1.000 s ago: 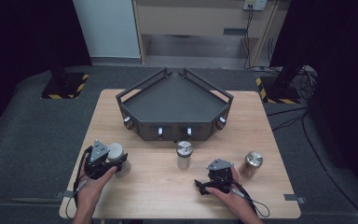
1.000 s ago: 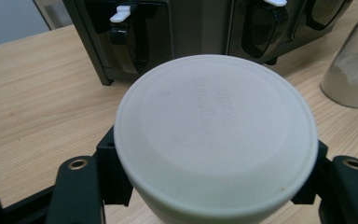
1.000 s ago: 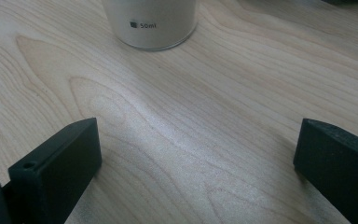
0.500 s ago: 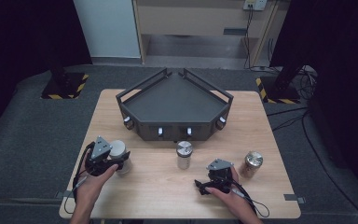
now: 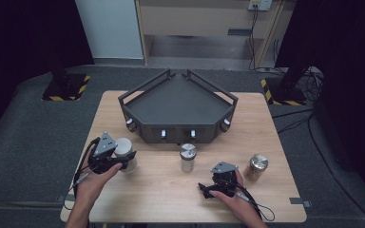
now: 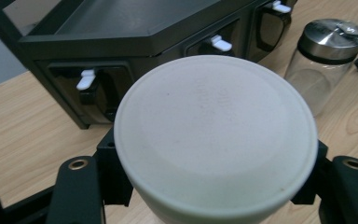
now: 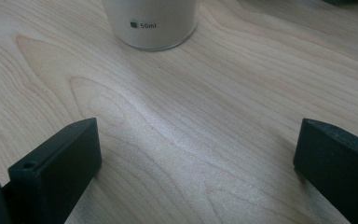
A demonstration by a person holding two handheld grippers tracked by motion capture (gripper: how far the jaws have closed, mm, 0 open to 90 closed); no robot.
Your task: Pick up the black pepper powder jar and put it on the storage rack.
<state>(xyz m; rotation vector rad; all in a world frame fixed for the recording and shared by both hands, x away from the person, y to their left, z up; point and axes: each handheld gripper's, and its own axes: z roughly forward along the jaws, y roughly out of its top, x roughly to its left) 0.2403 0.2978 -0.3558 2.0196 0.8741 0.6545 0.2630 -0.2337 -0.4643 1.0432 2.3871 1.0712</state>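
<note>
A white lidded jar stands near the table's left front, with my left gripper shut on it. In the left gripper view the jar's round white lid sits between the two black jaws, which press its sides. My right gripper rests low at the front right of the table, held by a hand. It is open, with bare wood between its jaws. The base of a pale jar marked 50ml stands beyond them.
A dark angular tray on a stand takes up the back middle of the wooden table. A glass jar with a metal lid stands in front of it. A brass-coloured jar stands at the right.
My left gripper and the white jar have edged slightly to the right. The right gripper has stayed where it was.
</note>
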